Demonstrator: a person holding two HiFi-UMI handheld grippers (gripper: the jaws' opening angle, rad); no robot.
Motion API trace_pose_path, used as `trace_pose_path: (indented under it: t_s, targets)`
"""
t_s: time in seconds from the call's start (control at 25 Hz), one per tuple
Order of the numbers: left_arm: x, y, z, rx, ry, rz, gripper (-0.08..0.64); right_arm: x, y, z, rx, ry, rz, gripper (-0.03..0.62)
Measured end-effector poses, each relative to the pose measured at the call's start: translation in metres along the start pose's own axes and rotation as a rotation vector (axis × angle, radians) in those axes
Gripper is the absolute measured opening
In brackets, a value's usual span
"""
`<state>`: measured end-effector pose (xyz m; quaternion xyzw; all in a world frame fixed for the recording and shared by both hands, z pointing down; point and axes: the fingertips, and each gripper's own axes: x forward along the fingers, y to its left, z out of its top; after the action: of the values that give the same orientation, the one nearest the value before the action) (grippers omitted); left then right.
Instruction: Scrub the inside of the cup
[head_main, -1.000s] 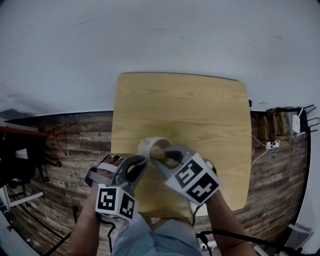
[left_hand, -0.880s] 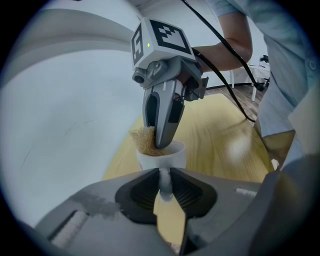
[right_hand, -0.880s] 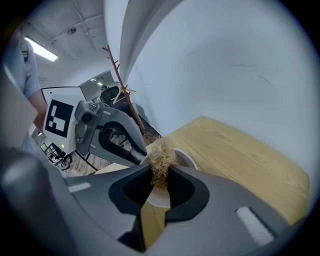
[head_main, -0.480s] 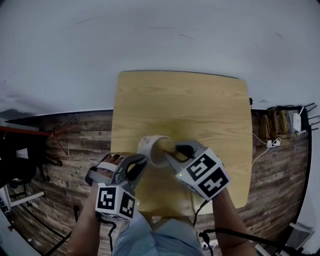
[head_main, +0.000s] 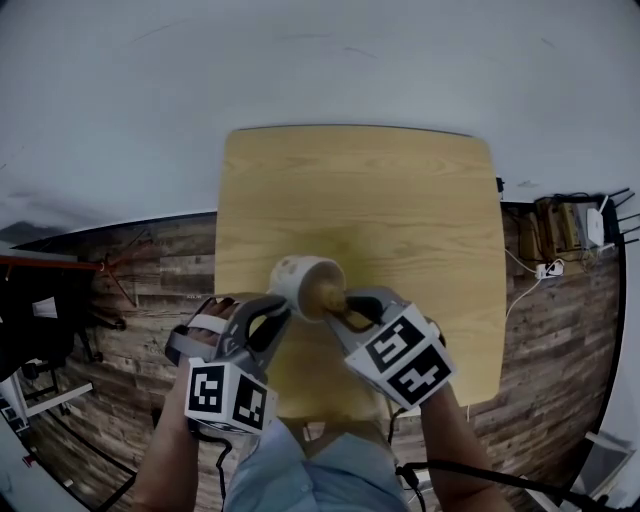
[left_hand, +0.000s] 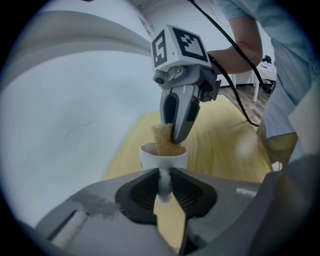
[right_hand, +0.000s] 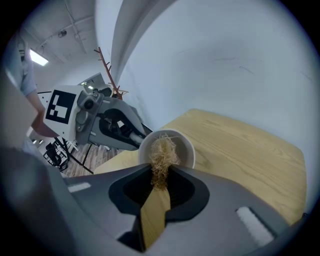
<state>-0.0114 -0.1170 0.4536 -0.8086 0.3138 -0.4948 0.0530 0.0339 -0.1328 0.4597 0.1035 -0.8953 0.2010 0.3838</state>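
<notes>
1. The white ceramic cup (head_main: 300, 278) is over the near part of the light wooden table (head_main: 400, 200), between the two tools. I cannot tell whether its base rests on the wood or hangs just above it.
2. The left tool (left_hand: 164, 168) is clamped on the cup's thin white handle (left_hand: 163, 187), with both dark pads pressing its sides. Gripping the handle probably serves two ends: it steadies the cup against sideways pushes and leaves the mouth free for the other tool.
3. The right tool (right_hand: 162, 166) is pinched on a tan, fibrous scrubbing pad (right_hand: 161, 150). Only the pad's tail sits between the jaws, so the loose, bushy end sticks out ahead where it can work.
4. That free end is inside the cup's mouth. In the left gripper view the pad stands in the cup with part of it above the rim, and the right tool slants down onto it from above.
5. The slant looks deliberate: coming in steeply lets the pad reach the inner wall while the jaws stay clear of the rim.
6. I judge the scrubbing to be under way, with the pad low in the cup. How much of the wall is done cannot be read.
7. One risk: the hold on the handle is narrow, so a hard sideways rub could twist the cup in the left tool.
</notes>
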Motion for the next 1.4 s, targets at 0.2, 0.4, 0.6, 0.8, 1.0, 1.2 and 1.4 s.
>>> trace_pose_path:
  t_s: [0.2, 0.4, 0.6, 0.8, 1.0, 1.2, 1.4]
  targets:
    - [0.001, -0.003, 0.003, 0.015, 0.003, -0.001, 0.095, 0.001, 0.015, 0.005, 0.023, -0.05, 0.03, 0.071]
    - [0.001, -0.007, 0.002, 0.036, 0.011, -0.009, 0.095, -0.005, 0.014, 0.024, -0.015, -0.088, 0.014, 0.071]
    - [0.001, -0.008, 0.003, 0.038, 0.013, -0.008, 0.095, -0.011, 0.006, 0.028, -0.058, -0.077, -0.001, 0.071]
    - [0.001, -0.005, 0.004, 0.031, 0.009, -0.002, 0.095, -0.016, -0.007, 0.032, -0.069, -0.087, -0.02, 0.071]
    - [0.001, -0.004, 0.005, 0.028, 0.012, -0.001, 0.095, -0.019, -0.019, 0.026, -0.064, -0.084, -0.044, 0.071]
    - [0.0, -0.005, 0.008, -0.011, -0.002, -0.001, 0.095, -0.021, -0.022, 0.012, -0.035, -0.078, -0.046, 0.071]
    - [0.0, -0.004, 0.01, -0.04, -0.013, -0.004, 0.097, -0.018, -0.015, -0.005, -0.004, -0.07, -0.039, 0.071]
